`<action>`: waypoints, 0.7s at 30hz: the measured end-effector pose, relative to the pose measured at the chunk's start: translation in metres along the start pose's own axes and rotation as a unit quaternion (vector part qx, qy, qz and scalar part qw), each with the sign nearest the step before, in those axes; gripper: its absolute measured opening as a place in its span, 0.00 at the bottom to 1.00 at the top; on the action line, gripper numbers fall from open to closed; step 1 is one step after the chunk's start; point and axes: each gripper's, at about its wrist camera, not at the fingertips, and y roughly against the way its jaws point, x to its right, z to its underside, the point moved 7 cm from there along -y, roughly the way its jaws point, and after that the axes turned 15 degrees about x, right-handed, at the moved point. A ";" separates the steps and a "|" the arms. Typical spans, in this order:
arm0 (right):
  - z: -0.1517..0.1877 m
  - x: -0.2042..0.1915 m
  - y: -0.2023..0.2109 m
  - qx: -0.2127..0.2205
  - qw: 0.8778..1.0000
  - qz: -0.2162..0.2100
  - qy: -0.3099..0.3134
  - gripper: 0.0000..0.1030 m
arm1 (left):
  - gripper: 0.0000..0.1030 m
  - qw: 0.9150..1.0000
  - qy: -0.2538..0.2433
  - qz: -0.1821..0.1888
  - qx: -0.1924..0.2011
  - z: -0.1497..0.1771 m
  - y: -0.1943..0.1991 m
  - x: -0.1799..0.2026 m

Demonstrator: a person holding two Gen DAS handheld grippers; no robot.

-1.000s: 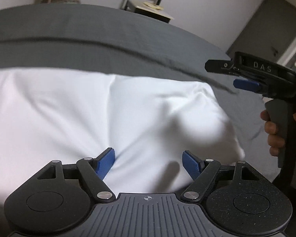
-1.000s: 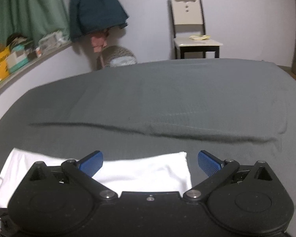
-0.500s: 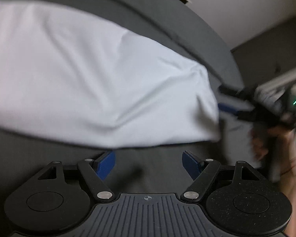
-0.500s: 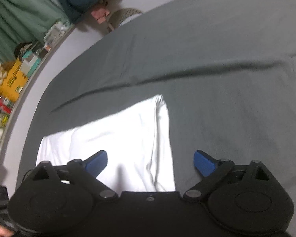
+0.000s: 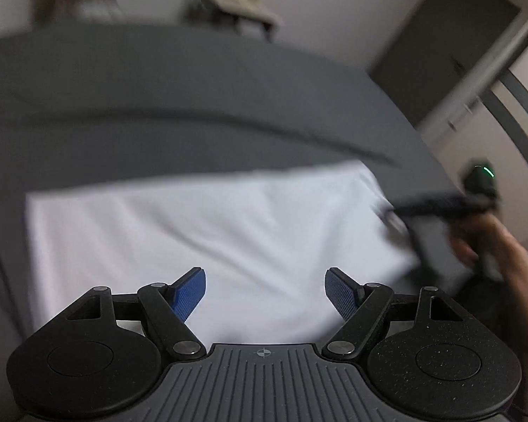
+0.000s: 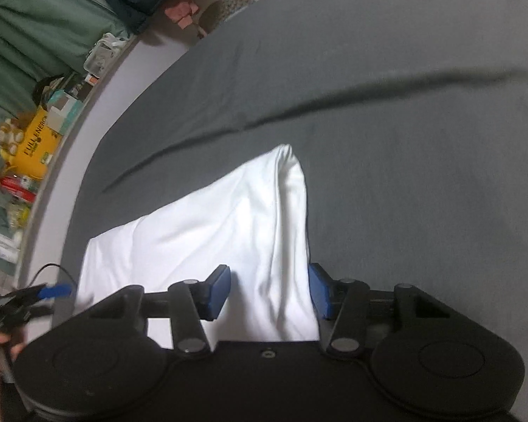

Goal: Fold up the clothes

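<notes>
A white folded cloth (image 5: 207, 232) lies on the grey bed sheet (image 5: 158, 105). My left gripper (image 5: 265, 292) hovers open over the cloth's near edge, with nothing between its blue pads. In the right wrist view the white cloth (image 6: 211, 232) bunches into ridges between the pads of my right gripper (image 6: 269, 293). Its jaws stand narrowed, pinching the cloth's right-hand edge. The right gripper (image 5: 436, 207) shows blurred at the cloth's right corner, held by a hand (image 5: 492, 246). The left gripper's blue fingertip (image 6: 54, 290) shows at the far left.
Grey sheet (image 6: 404, 140) with a long crease stretches beyond the cloth. A chair (image 5: 236, 3) and a door (image 5: 450, 35) stand past the bed. A ledge with a yellow box (image 6: 35, 140), a green curtain (image 6: 24, 35) and a black cable (image 6: 52, 267) lie left.
The right gripper's jaws have narrowed onto the cloth's right edge. The left gripper swung back over the cloth's near edge and stays open.
</notes>
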 end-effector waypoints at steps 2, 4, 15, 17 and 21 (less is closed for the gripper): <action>-0.001 0.002 -0.001 -0.003 1.000 0.000 -0.012 0.47 | 0.75 0.999 0.036 0.008 0.025 -0.003 0.004 -0.013; -0.003 0.004 -0.004 -0.012 1.000 -0.005 -0.017 0.47 | 0.75 0.994 0.084 0.053 0.035 -0.004 0.010 -0.018; 0.007 0.003 -0.005 0.008 0.998 0.015 -0.064 0.09 | 0.75 0.993 0.115 0.029 0.021 -0.001 0.006 -0.048; 0.005 -0.006 0.004 0.022 0.998 0.018 -0.055 0.09 | 0.75 0.994 0.102 0.000 0.025 -0.002 0.012 -0.057; -0.005 -0.047 0.025 0.055 0.998 -0.005 -0.020 0.08 | 0.75 0.995 0.094 -0.028 0.033 -0.001 0.022 -0.065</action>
